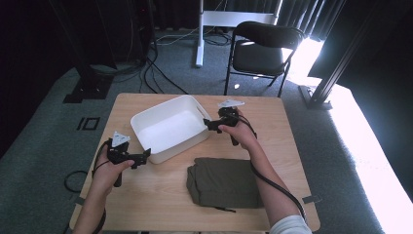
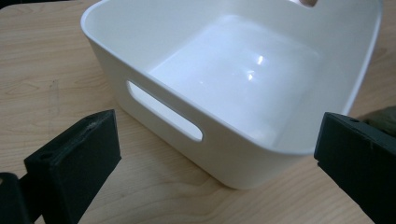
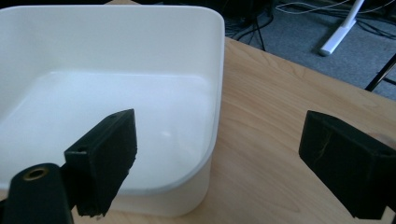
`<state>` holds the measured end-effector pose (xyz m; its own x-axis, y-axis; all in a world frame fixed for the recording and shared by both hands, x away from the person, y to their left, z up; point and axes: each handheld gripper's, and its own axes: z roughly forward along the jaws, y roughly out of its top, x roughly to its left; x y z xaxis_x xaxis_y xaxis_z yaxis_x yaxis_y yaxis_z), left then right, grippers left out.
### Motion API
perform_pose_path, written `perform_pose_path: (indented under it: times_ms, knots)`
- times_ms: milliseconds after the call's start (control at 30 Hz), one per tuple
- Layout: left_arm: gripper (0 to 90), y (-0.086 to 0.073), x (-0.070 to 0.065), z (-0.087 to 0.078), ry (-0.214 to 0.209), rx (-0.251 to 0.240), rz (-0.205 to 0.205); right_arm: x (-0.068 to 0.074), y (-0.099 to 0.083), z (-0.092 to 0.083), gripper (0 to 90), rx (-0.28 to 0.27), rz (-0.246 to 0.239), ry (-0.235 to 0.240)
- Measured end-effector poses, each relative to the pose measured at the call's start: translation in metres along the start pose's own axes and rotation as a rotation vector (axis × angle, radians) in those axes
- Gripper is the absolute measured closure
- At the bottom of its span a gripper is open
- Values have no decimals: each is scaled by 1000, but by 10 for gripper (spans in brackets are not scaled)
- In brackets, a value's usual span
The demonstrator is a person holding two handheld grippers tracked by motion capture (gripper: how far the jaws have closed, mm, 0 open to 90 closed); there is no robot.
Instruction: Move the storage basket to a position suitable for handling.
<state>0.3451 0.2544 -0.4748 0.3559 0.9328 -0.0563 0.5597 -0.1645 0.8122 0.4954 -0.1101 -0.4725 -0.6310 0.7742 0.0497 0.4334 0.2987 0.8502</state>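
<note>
Bin (image 1: pixel 168 127) is sitting mid-table just behind the cloth (image 1: pixel 224 183), with the left gripper (image 1: pixel 144 158) and right gripper (image 1: pixel 208 123) closing in on opposite corners, jaws spread wide, seemingly about to straddle its rim and pinch.

White plastic bin w/ handle slots (image 2: pixel 243 93): far rim cut by top edge in left gripper view; left part cut off in right gripper view. Folded olive-green cloth (image 2: pixel 385 116), near tabletop's front edge: just a sliver at frame's right edge, mostly behind a jaw.
</note>
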Motion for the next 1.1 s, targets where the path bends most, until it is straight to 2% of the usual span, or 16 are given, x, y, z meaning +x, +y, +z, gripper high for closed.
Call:
perform_pose_path:
  times_ms: [233,267,533,633,700,767,833,867,900,933,967,1033,1100]
  knots:
    - [15,3,0,10,28,-20,-31,1,4,17,118,15,0,-22]
    - [15,3,0,11,29,-26,-37,1,4,19,154,18,-10,-29]
    - [15,3,-2,19,41,-25,-53,5,0,30,212,24,-27,-56]
    - [16,2,-3,21,55,-25,-49,5,-3,32,299,30,-40,-74]
    - [72,2,-4,23,69,-19,-46,5,-3,32,390,38,-64,-73]
    - [80,1,-5,25,74,-8,-35,4,-4,32,432,39,-79,-69]
    - [160,0,-6,26,83,-13,-47,4,-4,32,459,38,-102,-82]
    - [168,0,-6,26,83,-13,-47,4,-4,32,459,38,-102,-82]
    - [168,-1,-7,27,86,-2,-21,4,-4,32,494,37,-102,-82]
    - [261,-1,-7,26,72,-14,-37,4,-4,31,517,58,-86,-75]
    - [395,0,-8,25,70,-12,-46,4,-5,31,526,53,-83,-85]
    - [401,0,-9,25,84,-9,-47,4,-5,30,592,40,-87,-97]
    - [419,0,-10,25,97,-12,-53,5,-6,30,660,33,-68,-83]
